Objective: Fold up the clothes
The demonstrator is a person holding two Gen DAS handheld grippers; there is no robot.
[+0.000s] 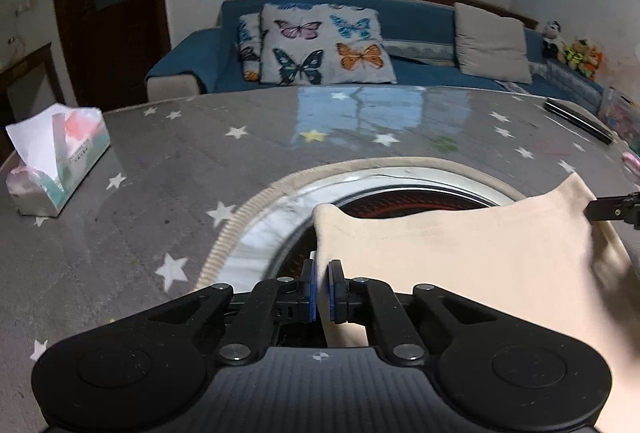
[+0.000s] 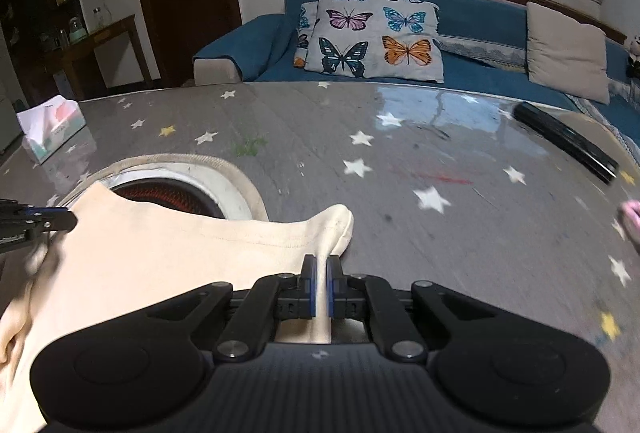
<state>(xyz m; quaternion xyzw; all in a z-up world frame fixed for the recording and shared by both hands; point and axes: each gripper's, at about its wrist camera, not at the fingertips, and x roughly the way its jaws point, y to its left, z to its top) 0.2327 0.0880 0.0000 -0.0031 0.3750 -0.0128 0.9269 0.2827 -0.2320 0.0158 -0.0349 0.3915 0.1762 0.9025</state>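
One cream garment [image 1: 460, 257] is being held stretched over a grey starred table [image 1: 160, 169], partly covering a round burner recess [image 1: 400, 199] set in it. Its left corner is being pinched by the left gripper [image 1: 322, 273], jaws clamped on the cloth; its right corner is being pinched likewise by the right gripper [image 2: 320, 269]. Further off, a tissue box [image 1: 56, 161] is being seen at the table's left, a black remote [image 2: 566, 141] at its right, and a blue sofa [image 2: 472, 13] behind.
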